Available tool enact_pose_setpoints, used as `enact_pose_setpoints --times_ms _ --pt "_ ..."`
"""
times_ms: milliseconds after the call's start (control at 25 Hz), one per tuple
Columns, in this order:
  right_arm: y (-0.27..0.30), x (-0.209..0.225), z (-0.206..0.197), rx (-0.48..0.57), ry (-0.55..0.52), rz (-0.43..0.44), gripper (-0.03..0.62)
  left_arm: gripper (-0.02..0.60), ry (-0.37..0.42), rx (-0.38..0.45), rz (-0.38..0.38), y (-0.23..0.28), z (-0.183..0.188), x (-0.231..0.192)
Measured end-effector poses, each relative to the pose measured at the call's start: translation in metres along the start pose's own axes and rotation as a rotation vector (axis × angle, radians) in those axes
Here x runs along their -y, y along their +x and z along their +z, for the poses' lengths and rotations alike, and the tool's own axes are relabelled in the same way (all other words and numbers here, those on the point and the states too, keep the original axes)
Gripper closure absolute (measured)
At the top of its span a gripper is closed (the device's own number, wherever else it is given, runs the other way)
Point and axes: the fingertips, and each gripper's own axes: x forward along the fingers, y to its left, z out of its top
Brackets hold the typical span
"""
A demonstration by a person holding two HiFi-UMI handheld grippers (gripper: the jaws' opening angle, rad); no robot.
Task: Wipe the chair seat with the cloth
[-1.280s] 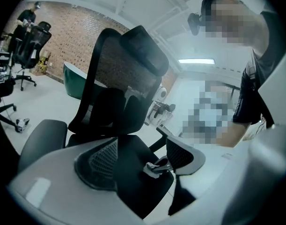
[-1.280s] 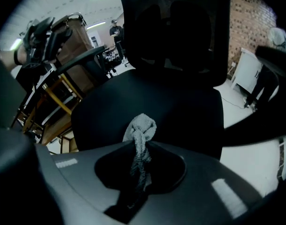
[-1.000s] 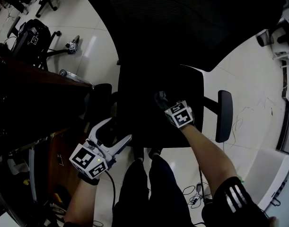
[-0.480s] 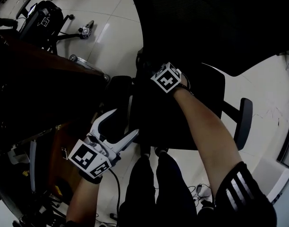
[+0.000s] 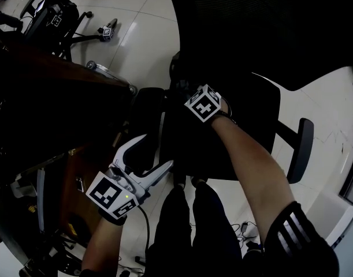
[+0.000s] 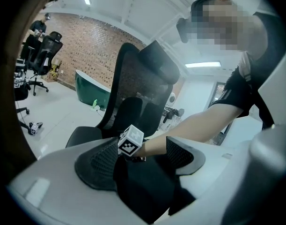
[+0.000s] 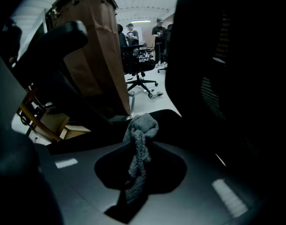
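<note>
The black chair seat (image 5: pixel 240 137) fills the middle of the head view. My right gripper (image 5: pixel 185 91), with its marker cube (image 5: pixel 203 104), rests at the seat's back left corner, close to the backrest. In the right gripper view it is shut on a grey knitted cloth (image 7: pixel 139 146) that hangs bunched between the jaws onto the seat (image 7: pixel 171 121). My left gripper (image 5: pixel 156 152) stands open and holds nothing, off the seat's front left edge. Its own view looks between its wide jaws at the seat (image 6: pixel 143 186) and the right gripper's cube (image 6: pixel 131 141).
The tall mesh backrest (image 5: pixel 251 27) rises behind the seat. Armrests stand at the left (image 5: pixel 148 104) and right (image 5: pixel 303 149). A brown desk (image 5: pixel 49 103) is close on the left. Other office chairs (image 5: pixel 55 16) stand on the white floor. The person's legs (image 5: pixel 188 229) are at the seat's front.
My right gripper has swept the cloth from the seat's front middle to its back left corner. The left gripper has stayed open in about the same place.
</note>
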Motion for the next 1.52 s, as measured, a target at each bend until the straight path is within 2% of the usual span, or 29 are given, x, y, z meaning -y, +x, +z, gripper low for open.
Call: enact_pose_setpoints --times_ms 120,320,520,720,960,1360,1520 --pt "-0.006 -0.04 -0.02 0.007 -0.021 0.036 0.545 0.232 -0.004 -0.008 0.0 -0.002 -0.003 0.005" --pt "-0.022 -0.107 -0.051 0.032 0.023 0.099 0.545 0.232 0.003 -0.022 0.005 -0.007 -0.011 0.012" --pt "-0.036 -0.173 -0.084 0.012 0.001 0.153 0.545 0.232 0.006 -0.052 -0.006 -0.016 -0.027 0.024" --pt "-0.049 -0.22 -0.112 -0.014 0.053 0.202 0.545 0.232 -0.01 -0.069 -0.014 -0.025 -0.039 0.038" --pt "-0.06 -0.245 -0.123 -0.036 0.131 0.251 0.545 0.232 -0.004 -0.083 -0.02 -0.036 -0.043 0.046" --pt "-0.06 -0.259 -0.128 -0.014 0.127 0.195 0.545 0.232 -0.03 -0.13 -0.061 -0.036 -0.062 0.068" --pt "-0.067 -0.25 -0.154 -0.053 0.135 0.148 0.545 0.232 -0.021 -0.143 -0.092 -0.029 -0.063 0.082"
